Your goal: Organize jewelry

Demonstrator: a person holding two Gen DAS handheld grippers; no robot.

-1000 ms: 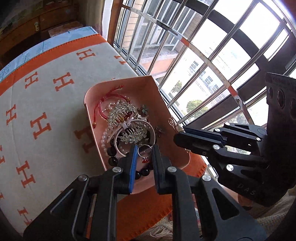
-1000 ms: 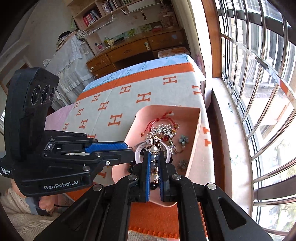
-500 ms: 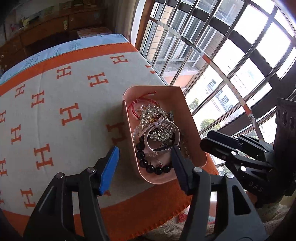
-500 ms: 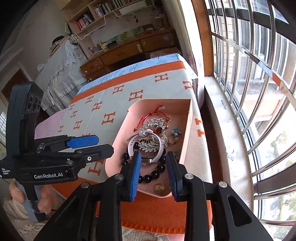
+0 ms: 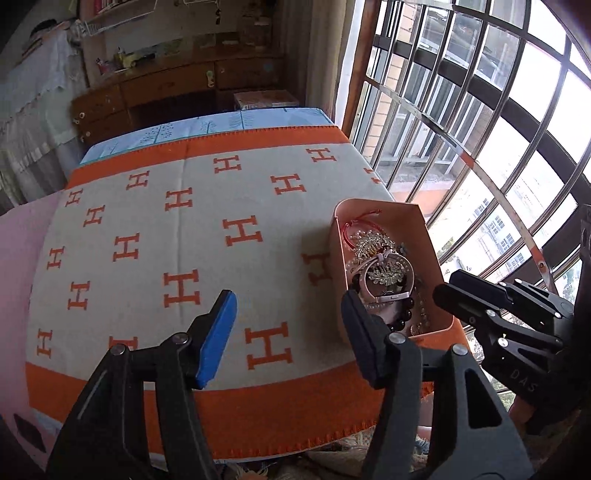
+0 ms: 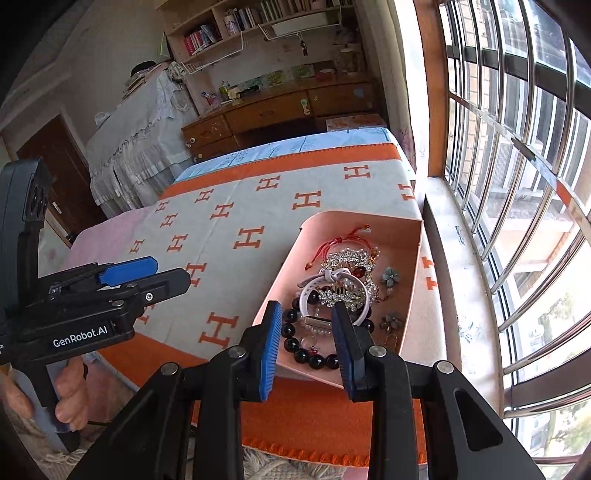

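Nearest the right wrist camera, the right gripper (image 6: 307, 341) was seen with its fingers apart and nothing between them, poised over the near end of the tray (image 6: 413, 295). The jewelry (image 6: 341, 291) lay heaped inside that tray, directly ahead of and below the right gripper: black beads (image 6: 306, 354) at the near end, a white bangle (image 6: 314, 291) and silver combs (image 6: 343, 258) in the middle, a red cord (image 6: 332, 242) at the far end. The tray's long axis was seen to run away from the camera, roughly in line with the fingers.

The left gripper (image 5: 288, 328) was also held apart and empty, set to the left of the tray (image 5: 424, 236) over bare blanket. The right gripper was therefore judged the nearer, with a short descent needed for any pick.

The tray rested near the right, window-side edge of the table, which was covered by a blanket (image 6: 258, 206) patterned with orange H shapes and an orange border. Beyond it, a wooden dresser (image 6: 280, 110) and bookshelves (image 6: 243, 26) were visible, and a barred window (image 6: 517, 166) filled the right side.
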